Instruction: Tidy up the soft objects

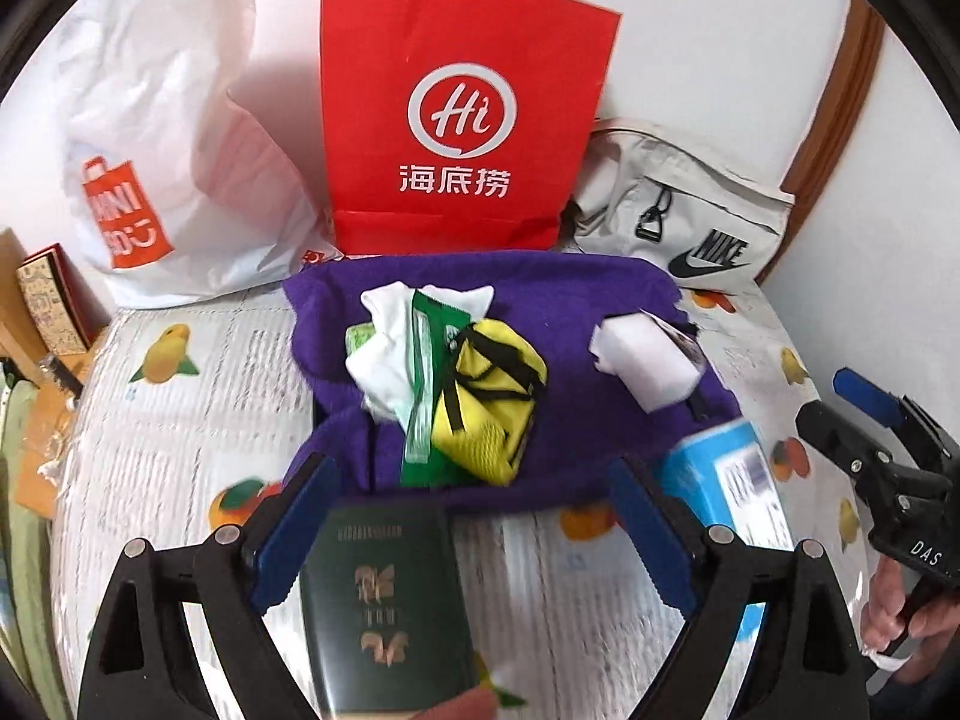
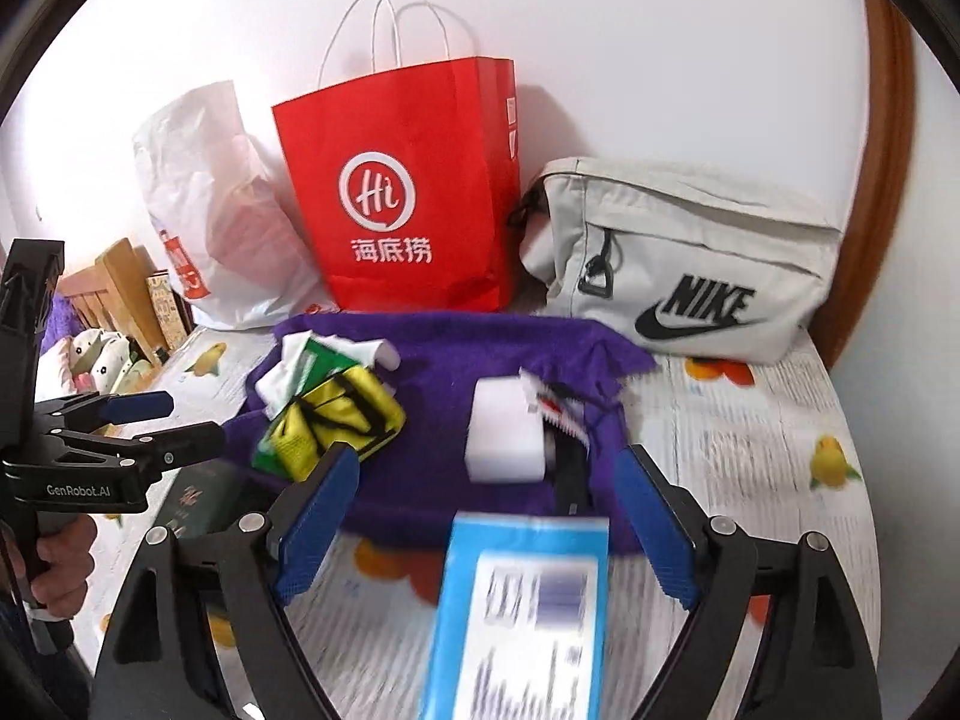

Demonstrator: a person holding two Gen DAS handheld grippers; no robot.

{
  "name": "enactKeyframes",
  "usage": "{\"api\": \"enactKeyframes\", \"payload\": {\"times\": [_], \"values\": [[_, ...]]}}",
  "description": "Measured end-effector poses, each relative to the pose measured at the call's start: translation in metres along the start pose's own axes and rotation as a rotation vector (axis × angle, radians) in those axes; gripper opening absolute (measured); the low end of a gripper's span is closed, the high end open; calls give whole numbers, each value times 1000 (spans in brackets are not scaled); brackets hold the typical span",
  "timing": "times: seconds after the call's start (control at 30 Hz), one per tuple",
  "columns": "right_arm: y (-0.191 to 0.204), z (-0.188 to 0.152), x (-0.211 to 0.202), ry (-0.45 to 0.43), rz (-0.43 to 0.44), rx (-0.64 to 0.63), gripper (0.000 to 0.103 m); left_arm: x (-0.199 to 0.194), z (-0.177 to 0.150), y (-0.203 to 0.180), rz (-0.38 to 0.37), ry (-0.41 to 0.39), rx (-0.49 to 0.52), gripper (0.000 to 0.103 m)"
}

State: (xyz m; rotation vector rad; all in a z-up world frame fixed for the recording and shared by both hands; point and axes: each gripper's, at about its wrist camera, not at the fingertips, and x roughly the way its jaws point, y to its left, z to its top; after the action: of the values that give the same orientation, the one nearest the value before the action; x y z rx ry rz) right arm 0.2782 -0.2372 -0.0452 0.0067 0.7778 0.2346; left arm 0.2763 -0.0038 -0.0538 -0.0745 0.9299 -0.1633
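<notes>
Purple towel (image 1: 540,300) lies just beyond both spread, empty grippers; left gripper (image 1: 474,528) faces the yellow pouch (image 1: 492,396); right gripper (image 2: 486,516) faces the white block (image 2: 504,438).

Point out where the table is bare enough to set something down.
Bare cloth lies left of the purple towel, below the white plastic bag, and right of the towel, below the grey Nike bag. The towel's middle is crowded; the green booklet and blue box fill the front.

Bright even light, soft wall shadows, fisheye-bent edges (dark corners), blurred foreground
</notes>
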Motion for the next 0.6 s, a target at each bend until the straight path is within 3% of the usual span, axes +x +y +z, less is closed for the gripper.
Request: {"api": "enactKeyframes", "payload": {"times": [0.4,0.5,0.6], "values": [[22,-48,-78,24,-24,65,87,-92,-61,-23,43,-91,5,95],[30,-57,-98,10,-52,53,99,-111,-75,-28,69,-117,13,95],[37,-68,-117,-6,-64,57,100,-128,-91,-28,74,-138,3,95]]}}
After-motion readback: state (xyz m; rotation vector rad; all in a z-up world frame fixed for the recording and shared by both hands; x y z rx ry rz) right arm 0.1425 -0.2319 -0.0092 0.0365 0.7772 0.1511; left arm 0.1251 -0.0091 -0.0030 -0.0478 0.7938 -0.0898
